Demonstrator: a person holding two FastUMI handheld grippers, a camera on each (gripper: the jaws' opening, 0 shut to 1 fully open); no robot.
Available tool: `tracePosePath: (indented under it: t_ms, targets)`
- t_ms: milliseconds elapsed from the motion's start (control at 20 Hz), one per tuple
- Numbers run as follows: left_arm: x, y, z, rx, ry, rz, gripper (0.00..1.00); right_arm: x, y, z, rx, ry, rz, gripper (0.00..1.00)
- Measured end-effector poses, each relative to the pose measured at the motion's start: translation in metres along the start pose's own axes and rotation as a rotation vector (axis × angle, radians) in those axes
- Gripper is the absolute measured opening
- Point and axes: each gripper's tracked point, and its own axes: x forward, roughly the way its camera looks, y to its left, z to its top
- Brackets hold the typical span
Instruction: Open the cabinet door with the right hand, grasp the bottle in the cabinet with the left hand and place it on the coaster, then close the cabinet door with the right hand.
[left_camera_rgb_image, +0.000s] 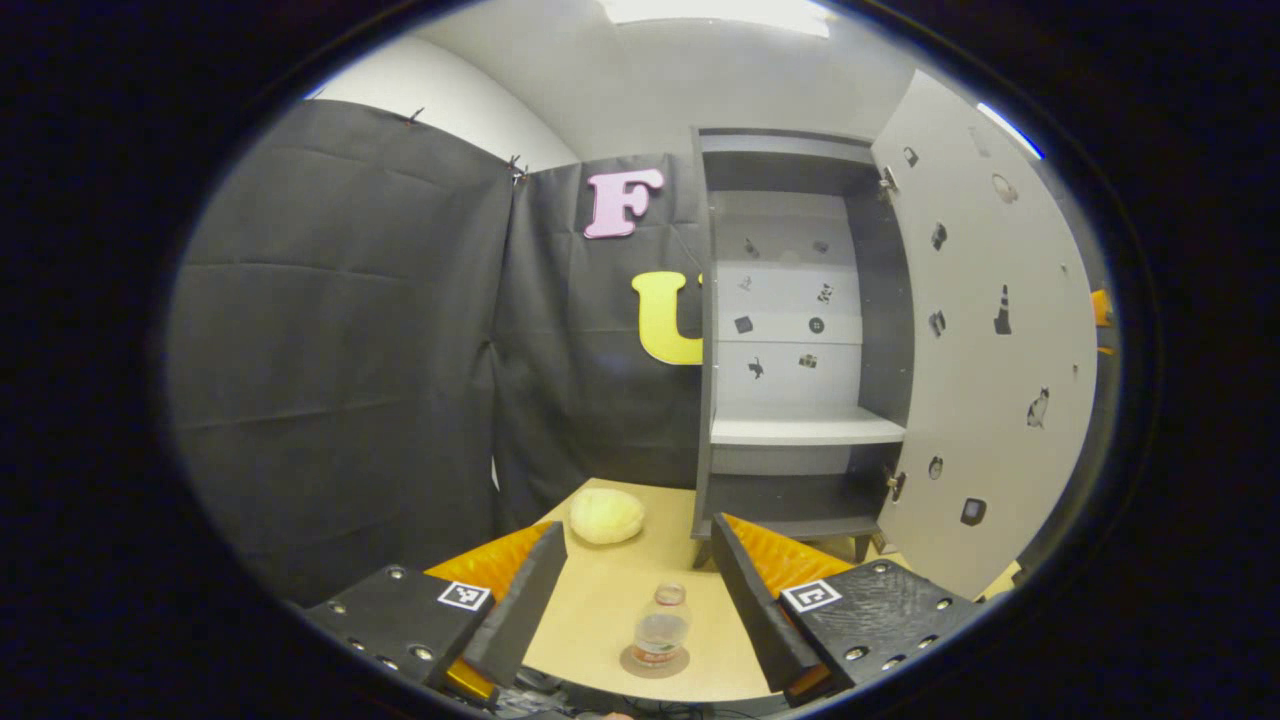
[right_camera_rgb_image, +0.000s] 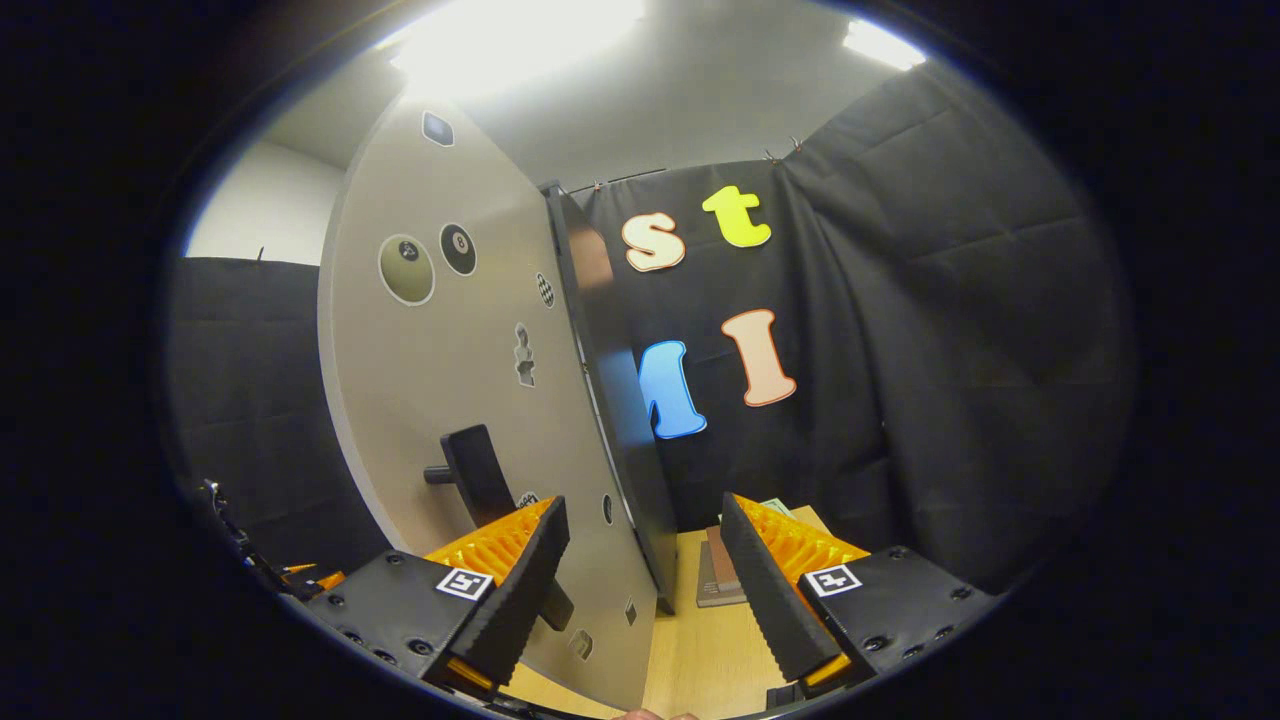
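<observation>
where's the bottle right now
In the left gripper view the bottle stands upright on the coaster at the table's near edge, between the open left gripper's fingers, in front of the open cabinet.

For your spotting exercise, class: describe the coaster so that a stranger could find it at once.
Start at the open cabinet on the table. Come toward the table's near edge, between the left tongs. The coaster is the flat round disc under the bottle, unlike the pale yellow lump farther back.

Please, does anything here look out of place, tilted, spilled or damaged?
Nothing stands out. The bottle stands upright on the coaster on the table, with no spill around it. The cabinet door is wide open, which fits the task at this step. The left gripper and right gripper are open, holding nothing.
</observation>
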Motion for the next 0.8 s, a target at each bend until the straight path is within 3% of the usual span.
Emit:
tracePosePath:
  t_ms: [300,500,600,700,750,800]
  targets:
    - [0.027,0.027,-0.003,-0.013,0.011,-0.038,0.87,-0.005,0.026,-0.004,-0.03,-0.005,-0.099,0.97]
    - [0.047,0.044,-0.006,-0.025,0.02,-0.078,0.87,-0.001,0.067,-0.013,-0.046,-0.007,-0.096,0.98]
    - [0.054,0.049,-0.005,-0.024,0.023,-0.095,0.92,0.004,0.09,-0.019,-0.044,-0.003,-0.084,0.98]
    - [0.062,0.055,-0.006,-0.024,0.023,-0.113,0.87,0.011,0.111,-0.023,-0.041,0.002,-0.075,0.98]
    - [0.064,0.059,-0.006,-0.019,0.016,-0.112,0.92,0.013,0.12,-0.026,-0.045,0.002,-0.08,0.97]
    - [0.065,0.064,-0.006,-0.013,0.009,-0.112,0.87,0.015,0.129,-0.028,-0.055,0.003,-0.088,0.97]
